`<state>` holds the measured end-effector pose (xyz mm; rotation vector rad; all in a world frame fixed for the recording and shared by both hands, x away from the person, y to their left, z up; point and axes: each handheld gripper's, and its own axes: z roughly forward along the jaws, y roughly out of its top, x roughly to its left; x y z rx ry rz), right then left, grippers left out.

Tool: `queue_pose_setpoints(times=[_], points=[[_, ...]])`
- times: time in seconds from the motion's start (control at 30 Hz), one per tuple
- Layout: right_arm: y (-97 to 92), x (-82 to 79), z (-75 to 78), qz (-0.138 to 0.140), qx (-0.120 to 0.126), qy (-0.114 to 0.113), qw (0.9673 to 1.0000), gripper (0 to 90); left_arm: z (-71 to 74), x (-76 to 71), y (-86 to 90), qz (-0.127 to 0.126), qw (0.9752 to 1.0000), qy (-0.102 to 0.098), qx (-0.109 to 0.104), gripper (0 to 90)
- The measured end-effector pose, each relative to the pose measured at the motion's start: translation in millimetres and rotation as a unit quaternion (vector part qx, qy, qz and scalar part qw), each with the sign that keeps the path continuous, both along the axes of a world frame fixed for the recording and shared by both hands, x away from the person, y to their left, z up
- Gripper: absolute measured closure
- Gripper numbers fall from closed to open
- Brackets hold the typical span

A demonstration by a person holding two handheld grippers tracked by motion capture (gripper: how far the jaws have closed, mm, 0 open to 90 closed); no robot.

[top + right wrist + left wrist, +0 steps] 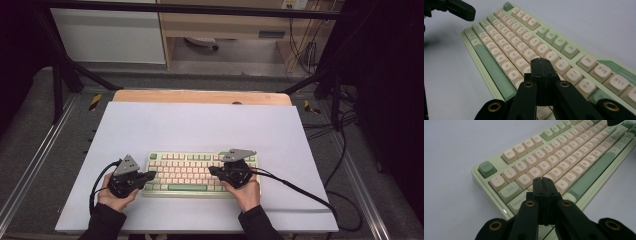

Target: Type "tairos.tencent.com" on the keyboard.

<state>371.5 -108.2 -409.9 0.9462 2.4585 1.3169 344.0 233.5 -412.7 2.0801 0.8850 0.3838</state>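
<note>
The pale green mechanical keyboard with cream keycaps (201, 173) lies flat on the white-covered tabletop (200, 127), square to my side, so both ends are within reach. I hold my left tool (542, 180) over the keyboard's left end, jaws pressed together with nothing between them; the closed tip forms a single narrow point, suited to pressing one key. It hovers near the Caps Lock and A region; contact cannot be confirmed. My right tool (541, 62) is likewise closed and empty, angled over the right-hand letter keys. My judgement: both tips are positioned for typing, one per keyboard half.
</note>
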Motion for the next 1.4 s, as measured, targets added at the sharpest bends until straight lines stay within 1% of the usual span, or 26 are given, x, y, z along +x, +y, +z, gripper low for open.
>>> queue_pose_setpoints(times=[0.2,0.33,0.47,0.57,0.67,0.83,0.97,1.0,1.4], points=[[-21.7,-4.8,0.5,-0.013,-0.004,0.003,0.9999,90.0,1.4,3.1,-8.5,-0.004,1.0,0.001,0.006,89.9],[-34.8,-7.2,-1.5,-0.02,0.001,0.008,0.9998,90.0,1.4,5.8,-14.6,-0.005,0.9999,0.002,0.009,89.8],[-44.0,-9.6,-1.9,-0.026,0.002,0.007,0.9996,90.0,2.8,8.3,-19.4,-0.007,0.9999,0.001,0.011,89.8],[-49.2,-10.7,-1.9,-0.029,0.007,0.011,0.9995,90.0,3.7,10.6,-23.4,-0.007,0.9999,0.001,0.013,89.9],[-54.9,-12.6,-2.2,-0.027,0.005,0.007,0.9996,90.0,4.2,13.2,-27.9,-0.009,0.9999,0.002,0.014,89.9],[-60.0,-14.8,-3.5,-0.028,0.003,0.005,0.9996,90.0,5.9,16.7,-35.8,-0.012,0.9998,0.0,0.016,89.9],[-66.0,-17.7,-5.3,-0.036,0.005,0.009,0.9993,90.0,6.6,19.5,-42.3,-0.013,0.9998,-0.001,0.018,89.9],[-67.3,-17.9,-5.8,-0.035,0.001,0.006,0.9994,90.0,6.5,20.4,-44.1,-0.014,0.9997,-0.001,0.018,89.9],[-71.5,-21.7,-7.5,-0.034,0.005,0.007,0.9994,90.0,-0.9,29.3,-65.2,-0.019,0.9993,0.002,0.032,89.9]])
